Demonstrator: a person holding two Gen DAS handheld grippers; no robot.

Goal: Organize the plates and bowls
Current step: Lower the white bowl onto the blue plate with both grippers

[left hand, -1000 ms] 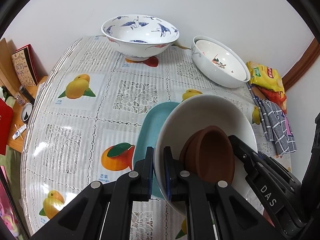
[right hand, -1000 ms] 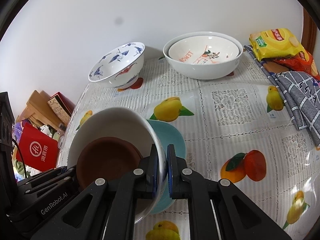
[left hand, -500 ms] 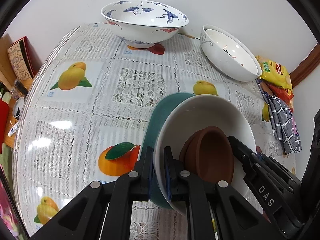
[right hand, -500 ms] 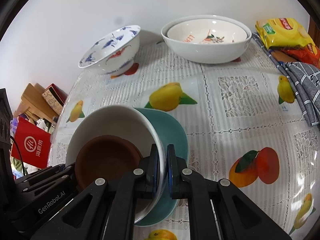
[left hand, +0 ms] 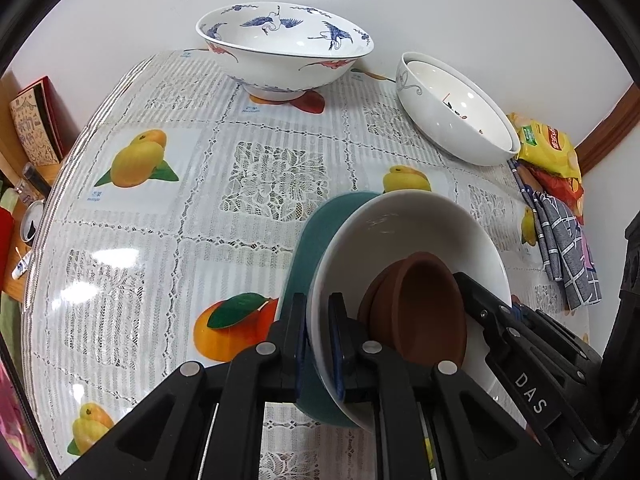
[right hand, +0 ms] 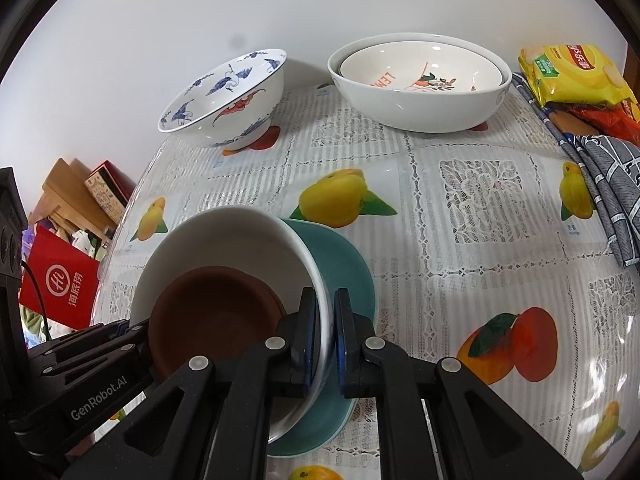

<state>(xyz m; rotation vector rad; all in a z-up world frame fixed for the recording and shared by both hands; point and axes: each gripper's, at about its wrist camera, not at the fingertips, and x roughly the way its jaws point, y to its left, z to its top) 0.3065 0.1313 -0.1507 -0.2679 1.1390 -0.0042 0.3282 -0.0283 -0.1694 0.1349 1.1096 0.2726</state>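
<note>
A plain white bowl [left hand: 400, 232] [right hand: 224, 236] holds nested brown bowls [left hand: 420, 312] [right hand: 212, 312] and sits tilted over a teal plate [left hand: 316, 236] [right hand: 348, 264] that lies on the fruit-print tablecloth. My left gripper [left hand: 318, 320] is shut on the white bowl's near-left rim, one finger inside the bowl and one outside. My right gripper [right hand: 326, 328] is shut on the opposite rim in the same way. In each wrist view the other gripper shows at the bowl's far side. Whether the bowl rests fully on the plate I cannot tell.
A blue crane-pattern bowl [left hand: 284, 48] [right hand: 228, 100] and two nested white bowls [left hand: 452, 120] [right hand: 420, 80] stand at the back by the wall. A yellow snack bag [left hand: 548, 148] [right hand: 572, 76] and a grey checked cloth [left hand: 568, 248] [right hand: 608, 184] lie at the right. The table's rounded left edge [left hand: 44, 216] drops off to clutter.
Both grippers came down with the white bowl onto the teal plate during the first half second. Since then nothing has moved.
</note>
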